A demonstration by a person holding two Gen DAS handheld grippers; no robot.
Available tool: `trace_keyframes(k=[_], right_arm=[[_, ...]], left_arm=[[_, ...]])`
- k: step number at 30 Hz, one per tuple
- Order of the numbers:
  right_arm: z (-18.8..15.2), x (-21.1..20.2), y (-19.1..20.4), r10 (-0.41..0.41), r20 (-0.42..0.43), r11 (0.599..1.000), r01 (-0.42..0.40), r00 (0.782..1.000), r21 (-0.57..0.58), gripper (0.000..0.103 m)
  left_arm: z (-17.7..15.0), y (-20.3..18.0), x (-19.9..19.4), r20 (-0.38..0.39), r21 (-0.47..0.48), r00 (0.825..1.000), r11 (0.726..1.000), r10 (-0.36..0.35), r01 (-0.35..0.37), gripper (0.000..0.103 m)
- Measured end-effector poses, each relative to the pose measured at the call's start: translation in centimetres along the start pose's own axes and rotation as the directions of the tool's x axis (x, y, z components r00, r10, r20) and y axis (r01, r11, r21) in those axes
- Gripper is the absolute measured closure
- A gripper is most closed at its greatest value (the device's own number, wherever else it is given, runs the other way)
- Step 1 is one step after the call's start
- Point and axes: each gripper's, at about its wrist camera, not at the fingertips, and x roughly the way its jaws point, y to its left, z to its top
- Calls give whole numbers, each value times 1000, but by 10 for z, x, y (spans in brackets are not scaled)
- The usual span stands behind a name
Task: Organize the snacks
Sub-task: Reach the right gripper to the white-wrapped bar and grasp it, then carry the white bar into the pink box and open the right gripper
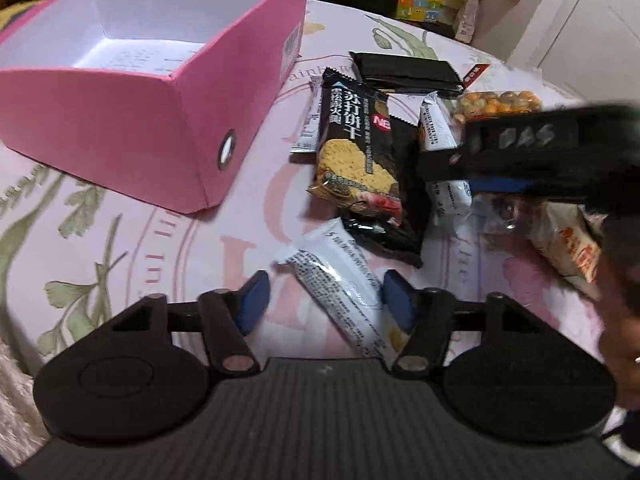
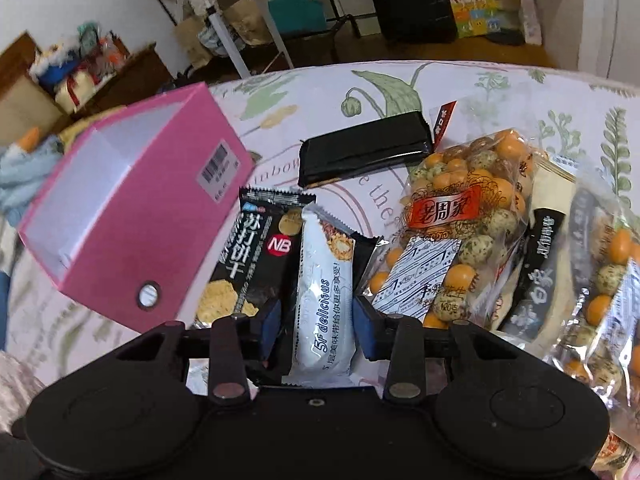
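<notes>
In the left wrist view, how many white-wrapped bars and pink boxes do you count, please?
White bars: 3
Pink box: 1
Total: 4

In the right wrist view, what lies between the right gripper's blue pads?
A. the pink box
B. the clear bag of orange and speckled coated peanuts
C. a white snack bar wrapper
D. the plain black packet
C: the white snack bar wrapper lies lengthwise between the right gripper pads; the others lie outside them.
</notes>
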Motion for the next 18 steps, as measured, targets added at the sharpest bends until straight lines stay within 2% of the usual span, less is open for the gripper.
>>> trace_keyframes(k=[1,2,4,7,9,18], right_arm=[[-2,1,3,-14,2,1000,14,1000,-23,66],[-3,1,6,-32,10,998,32,999,-45,73],[-7,-4,7,-37,37,997,39,999,-60,74],[-7,-16,4,-24,70,999,26,997,-22,74],[-8,-24,3,-7,76,1000,7,997,-1,74],[-27,-43,17,32,30,999,-32,999,7,74]], left_arm=[[0,0,-1,-1,-5,1000,1000,-13,13,57],[0,1,-1,0,-5,1000,1000,-22,22,61],[0,0,-2,-8,0,1000,1000,-23,23,63],[3,4,-4,-23,-8,999,999,-42,42,71],[5,7,-6,-35,1,998,999,-51,51,72],[13,21,-10,-135,-1,986,995,-95,95,75]])
